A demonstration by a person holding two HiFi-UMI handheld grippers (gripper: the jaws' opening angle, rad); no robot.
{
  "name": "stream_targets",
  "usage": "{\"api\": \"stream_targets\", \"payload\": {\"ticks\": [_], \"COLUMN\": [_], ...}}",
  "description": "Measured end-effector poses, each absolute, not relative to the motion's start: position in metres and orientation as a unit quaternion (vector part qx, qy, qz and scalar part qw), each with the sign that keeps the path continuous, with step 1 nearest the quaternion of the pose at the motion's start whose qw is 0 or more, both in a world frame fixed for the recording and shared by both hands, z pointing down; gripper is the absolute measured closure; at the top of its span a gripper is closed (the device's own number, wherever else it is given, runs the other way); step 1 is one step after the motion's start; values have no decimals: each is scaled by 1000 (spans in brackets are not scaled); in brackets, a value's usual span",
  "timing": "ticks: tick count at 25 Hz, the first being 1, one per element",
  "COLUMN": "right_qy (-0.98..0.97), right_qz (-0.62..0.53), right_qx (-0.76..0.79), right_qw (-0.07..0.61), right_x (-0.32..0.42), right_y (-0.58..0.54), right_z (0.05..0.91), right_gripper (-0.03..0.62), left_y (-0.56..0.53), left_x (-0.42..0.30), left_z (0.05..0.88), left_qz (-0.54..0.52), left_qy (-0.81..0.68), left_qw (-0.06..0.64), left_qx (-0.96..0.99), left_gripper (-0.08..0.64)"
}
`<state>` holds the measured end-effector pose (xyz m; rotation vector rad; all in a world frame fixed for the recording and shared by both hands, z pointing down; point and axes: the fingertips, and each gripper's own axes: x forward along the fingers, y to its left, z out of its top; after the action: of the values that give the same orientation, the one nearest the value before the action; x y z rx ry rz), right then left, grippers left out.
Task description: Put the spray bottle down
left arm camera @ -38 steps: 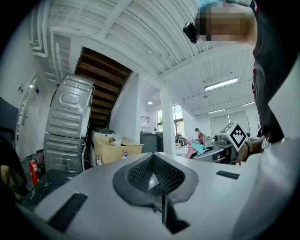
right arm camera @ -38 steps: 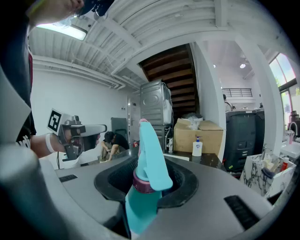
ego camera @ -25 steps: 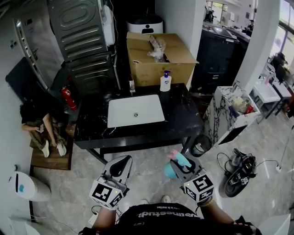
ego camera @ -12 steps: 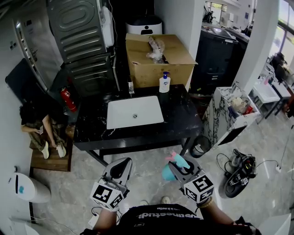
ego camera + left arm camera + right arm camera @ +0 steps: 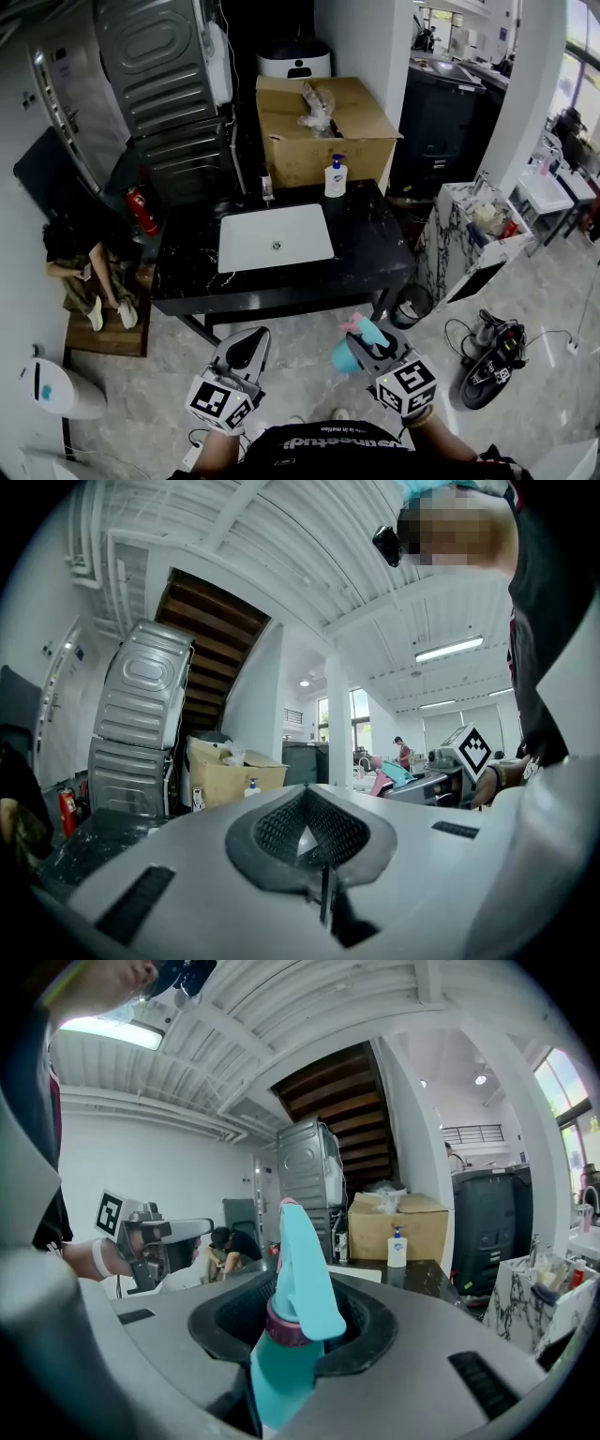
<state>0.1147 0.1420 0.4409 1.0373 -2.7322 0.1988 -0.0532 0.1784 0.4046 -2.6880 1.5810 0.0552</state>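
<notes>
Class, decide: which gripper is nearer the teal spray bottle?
Right. The right gripper holds the spray bottle; the left gripper is shut and empty, apart at its left.

Legible text — none. Shirt [image 5: 323, 441] print, head view's lower edge — pale lettering, upside down, too blurred to read. Soap bottle [image 5: 336, 177] label — too small to read.

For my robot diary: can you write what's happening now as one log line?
right gripper: shut on bottle | left gripper: shut, empty | bottle: in the air, not yet on counter
</notes>
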Motion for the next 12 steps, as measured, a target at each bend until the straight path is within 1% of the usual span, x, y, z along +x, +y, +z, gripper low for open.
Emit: {"api": "stream_targets", "payload": {"ticks": [6, 12], "right_qy": [-925, -925], "right_qz": [74, 86], "right_qx": [357, 354], "right_qw": [105, 109], "right_x": [126, 142], "right_y": [129, 116], "right_z": [440, 444], "right_gripper": [440, 439], "left_y": [164, 153], "left_x": [-51, -42], "left_z": [407, 406], "left_qz": [35, 29], "left_qy": [516, 526], "left_qw": [-21, -20], "left_qx": [-855, -850], "left_gripper": [545, 545]}}
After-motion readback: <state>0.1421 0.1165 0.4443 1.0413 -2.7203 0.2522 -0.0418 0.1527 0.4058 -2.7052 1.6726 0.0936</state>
